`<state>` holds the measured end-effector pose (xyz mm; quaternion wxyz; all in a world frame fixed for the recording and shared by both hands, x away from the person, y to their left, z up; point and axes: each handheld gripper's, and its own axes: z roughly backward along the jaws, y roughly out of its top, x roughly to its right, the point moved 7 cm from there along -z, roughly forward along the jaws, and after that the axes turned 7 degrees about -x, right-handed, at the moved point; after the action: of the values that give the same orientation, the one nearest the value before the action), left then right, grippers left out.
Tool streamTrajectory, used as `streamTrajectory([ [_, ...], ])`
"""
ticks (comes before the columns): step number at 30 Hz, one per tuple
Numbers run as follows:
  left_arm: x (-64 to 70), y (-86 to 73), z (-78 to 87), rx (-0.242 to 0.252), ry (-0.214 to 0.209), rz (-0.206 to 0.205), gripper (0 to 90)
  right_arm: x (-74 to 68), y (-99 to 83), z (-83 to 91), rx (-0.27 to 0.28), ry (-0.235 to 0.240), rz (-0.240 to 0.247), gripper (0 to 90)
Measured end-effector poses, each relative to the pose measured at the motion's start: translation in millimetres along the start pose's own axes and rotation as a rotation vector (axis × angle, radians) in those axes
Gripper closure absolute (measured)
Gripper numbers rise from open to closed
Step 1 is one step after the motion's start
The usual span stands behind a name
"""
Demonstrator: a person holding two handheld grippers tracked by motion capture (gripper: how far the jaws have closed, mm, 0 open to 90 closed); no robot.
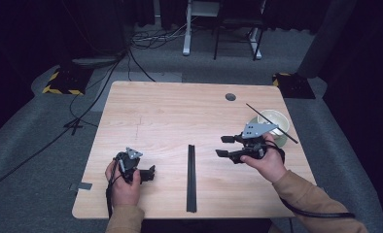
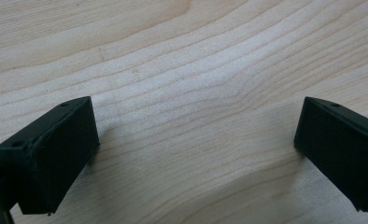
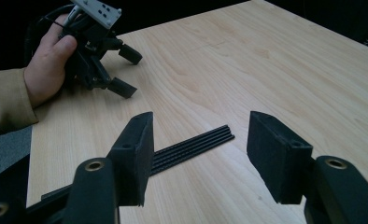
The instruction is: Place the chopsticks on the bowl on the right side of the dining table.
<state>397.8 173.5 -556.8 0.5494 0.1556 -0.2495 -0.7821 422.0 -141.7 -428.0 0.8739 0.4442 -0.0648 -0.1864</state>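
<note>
At the lower left of the high view the left gripper (image 1: 148, 174) rests low on the bench (image 1: 170, 111), held in a hand (image 1: 124, 187); in the left gripper view its fingers (image 2: 51, 158) stand wide apart with bare wood between them. Just right of it, at lower centre, a bundle of thin black rods (image 1: 191, 177) lies flat, running from the near edge toward the middle. Right of centre the right gripper (image 1: 224, 146) hovers beside the rods' far end, its fingers (image 3: 135, 154) spread wide and holding nothing. Farther back at the right edge sits a pale bowl (image 1: 273, 119) with a single black rod (image 1: 272, 124) lying across it.
</note>
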Motion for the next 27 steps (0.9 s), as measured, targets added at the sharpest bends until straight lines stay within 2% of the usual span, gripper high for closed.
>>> streamTrajectory([
  [6, 0.2, -0.1, -0.1, -0.001, -0.002, 0.001, 0.1, -11.0, -7.1, -15.6, -0.02, 0.017, -0.016, 42.3],
  [9, 0.2, -0.1, 0.0, 0.0, -0.002, 0.001, 0.1, -13.7, -11.0, -21.8, -0.027, 0.009, -0.026, 42.4],
  [13, 0.3, -0.1, 0.0, -0.001, -0.003, 0.001, 0.1, -17.4, -16.0, -29.2, -0.037, -0.009, -0.016, 43.1],
  [16, 0.2, -0.1, 0.0, -0.001, -0.002, 0.001, 0.1, -22.2, -20.3, -35.9, -0.043, -0.001, -0.031, 43.2],
  [22, 0.3, -0.1, -0.1, -0.001, -0.003, 0.001, 0.1, -26.5, -29.7, -49.2, -0.057, -0.007, -0.016, 42.8],
  [27, 0.2, -0.1, 0.0, -0.001, -0.002, 0.001, 0.1, -32.5, -40.4, -64.0, -0.067, -0.006, -0.042, 41.0],
])
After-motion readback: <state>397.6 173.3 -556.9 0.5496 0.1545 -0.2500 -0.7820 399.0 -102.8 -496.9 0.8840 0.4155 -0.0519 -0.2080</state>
